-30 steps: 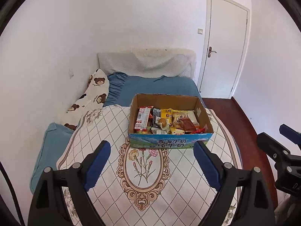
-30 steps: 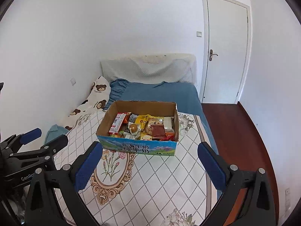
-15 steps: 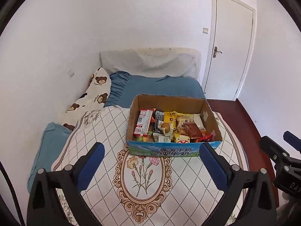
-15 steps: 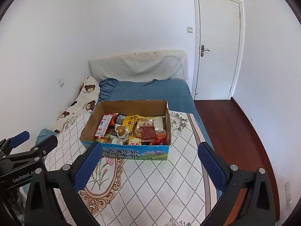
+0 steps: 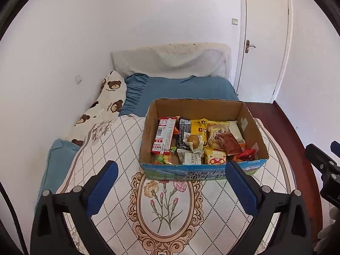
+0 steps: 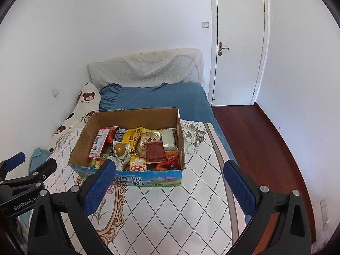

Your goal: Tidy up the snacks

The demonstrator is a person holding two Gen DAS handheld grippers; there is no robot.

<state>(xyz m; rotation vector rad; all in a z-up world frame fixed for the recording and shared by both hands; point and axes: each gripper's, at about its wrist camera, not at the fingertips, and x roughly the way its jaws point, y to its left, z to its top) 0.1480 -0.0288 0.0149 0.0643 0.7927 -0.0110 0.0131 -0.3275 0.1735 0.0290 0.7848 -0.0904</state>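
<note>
An open cardboard box [image 5: 197, 108] stands on a quilted bed cover [image 5: 119, 148]; it also shows in the right wrist view [image 6: 131, 114]. It holds several snack packets: a red and white wafer pack [image 5: 164, 135], a wrapped egg [image 5: 193, 141], a dark red sachet [image 6: 155, 152], a yellow pack [image 5: 198, 127]. My left gripper [image 5: 170, 182] is open and empty, short of the box's near wall. My right gripper [image 6: 169, 180] is open and empty, near the box's front right corner.
The bed has a blue sheet [image 5: 184, 87], a bear-print pillow [image 5: 106, 104] against the left wall and a padded headboard [image 5: 170, 61]. A white door [image 6: 240, 42] and dark wood floor [image 6: 255, 140] lie to the right.
Both grippers have moved closer to the box, which looks larger now. The left gripper's jaws have opened wider. The right view has swung so the box sits further left.
</note>
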